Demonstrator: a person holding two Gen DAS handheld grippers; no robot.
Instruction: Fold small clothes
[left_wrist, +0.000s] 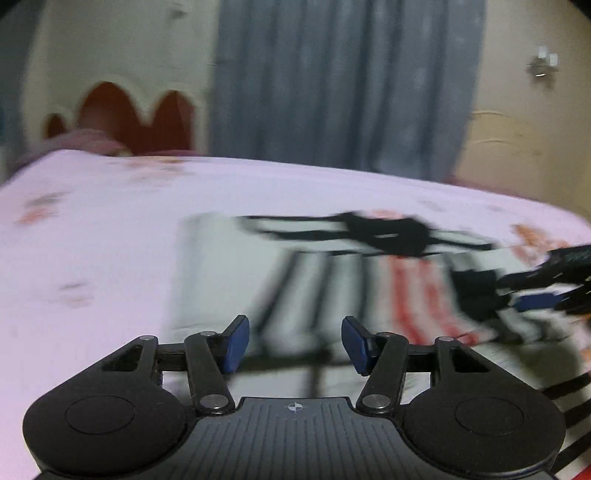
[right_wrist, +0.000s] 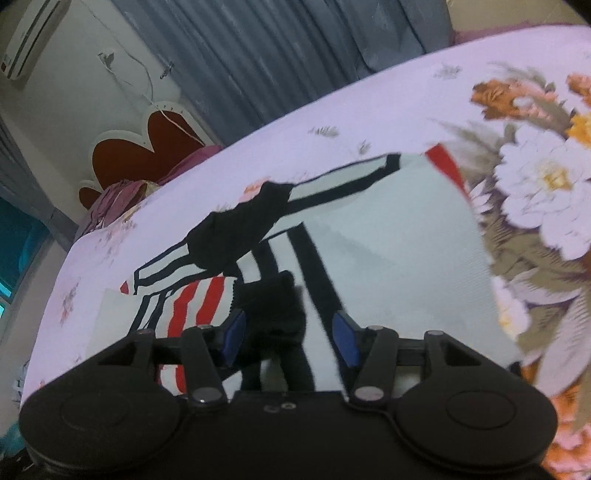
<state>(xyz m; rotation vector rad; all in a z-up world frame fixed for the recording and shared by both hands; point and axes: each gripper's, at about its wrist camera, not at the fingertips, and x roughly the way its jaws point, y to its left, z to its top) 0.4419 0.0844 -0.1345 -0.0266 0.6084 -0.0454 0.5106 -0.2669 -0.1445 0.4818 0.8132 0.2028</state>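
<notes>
A small white garment (left_wrist: 229, 277) with black stripes, red stripes and a black collar lies spread on the bed; it also shows in the right wrist view (right_wrist: 399, 236). My left gripper (left_wrist: 294, 343) is open and empty, just above the garment's near edge. My right gripper (right_wrist: 286, 336) is open over the garment, with a black cuff (right_wrist: 273, 306) lying between its jaws, not pinched. The right gripper also shows at the right edge of the left wrist view (left_wrist: 546, 295). The left view is blurred by motion.
The bed has a pale lilac sheet (left_wrist: 92, 229) with a floral print (right_wrist: 546, 173). A red and cream headboard (left_wrist: 122, 114) and pink pillows (right_wrist: 118, 203) are at its far end. Grey curtains (left_wrist: 343, 85) hang behind. An air conditioner (right_wrist: 33, 37) is on the wall.
</notes>
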